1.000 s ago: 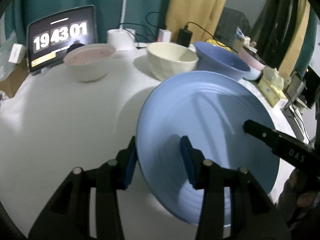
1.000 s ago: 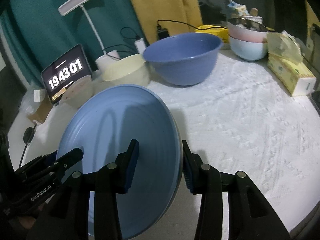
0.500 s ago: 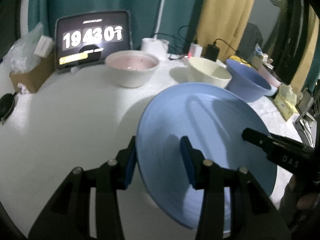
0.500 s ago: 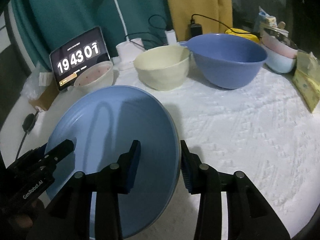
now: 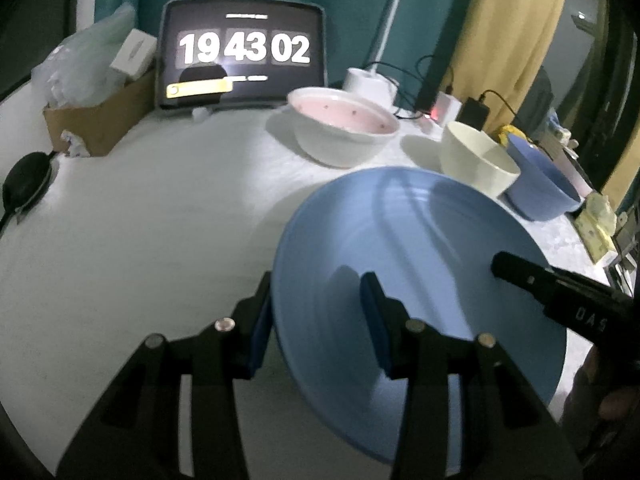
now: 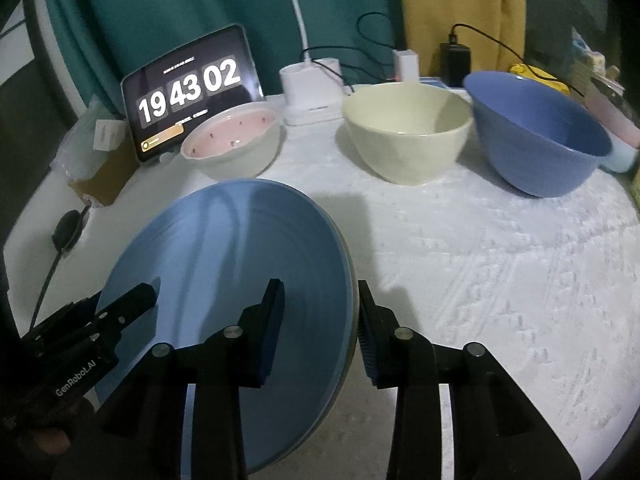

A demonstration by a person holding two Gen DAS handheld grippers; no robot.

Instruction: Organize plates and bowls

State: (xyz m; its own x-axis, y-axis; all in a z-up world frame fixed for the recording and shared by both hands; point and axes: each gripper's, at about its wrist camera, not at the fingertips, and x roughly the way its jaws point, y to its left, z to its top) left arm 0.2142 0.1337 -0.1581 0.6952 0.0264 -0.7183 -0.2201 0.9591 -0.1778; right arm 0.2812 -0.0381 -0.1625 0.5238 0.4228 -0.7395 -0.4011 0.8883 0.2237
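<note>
Both tools carry the blue plate (image 5: 420, 240) tilted above the surface's (image 6: 500, 260) near edge: left tool (image 5: 316, 320) pinches its rim, right tool (image 6: 320, 328) is closing on the opposite rim.

We view obliquely downward from both wrists, close over the bench (image 5: 140, 240); both share the clock tablet (image 6: 188, 88) at 12 o'clock.

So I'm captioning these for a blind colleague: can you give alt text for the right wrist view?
The right gripper, jaws closing, straddles the right rim of a round light-blue plate above a white textured tablecloth, while the left gripper holds the opposite rim. Behind stand a pink-lined bowl, a cream bowl and a blue bowl.
</note>
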